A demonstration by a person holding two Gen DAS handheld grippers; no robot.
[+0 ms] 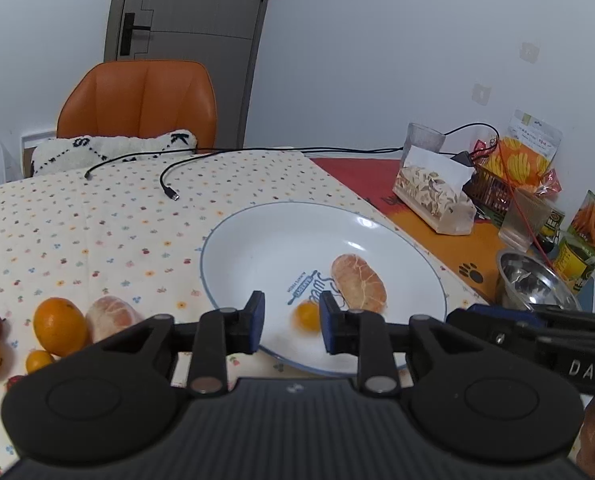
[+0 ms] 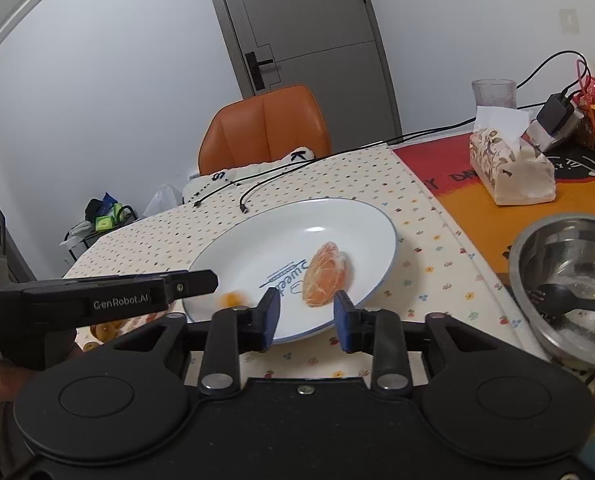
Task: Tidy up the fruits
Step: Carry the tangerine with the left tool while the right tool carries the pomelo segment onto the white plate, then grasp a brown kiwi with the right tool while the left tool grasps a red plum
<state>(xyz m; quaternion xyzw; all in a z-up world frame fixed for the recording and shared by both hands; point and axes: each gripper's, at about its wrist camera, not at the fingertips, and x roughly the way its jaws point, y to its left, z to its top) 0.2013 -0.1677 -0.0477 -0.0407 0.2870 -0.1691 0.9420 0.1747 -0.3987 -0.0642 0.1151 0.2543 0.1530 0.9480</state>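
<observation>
both grippers (image 1: 290, 322) (image 2: 306, 314) gape empty; your blurred kumquat (image 1: 307, 315) may roll off the plate (image 1: 257, 240)

Readable lettering on the plate, both grippers and the red mat.

We read "Sweet" in blue script in the middle of the white plate (image 2: 257, 240), with a small line of print along a rolling-pin drawing that is too fine for us to make out. The left gripper (image 2: 129, 300) carries "GenRobot.AI" in white on its black side, and the right gripper (image 1: 577, 368) shows "DAS". On the red mat (image 2: 437, 168) we see partial dark letters, "Y D". Print on the snack bags (image 1: 533, 136) is too small to read.
</observation>
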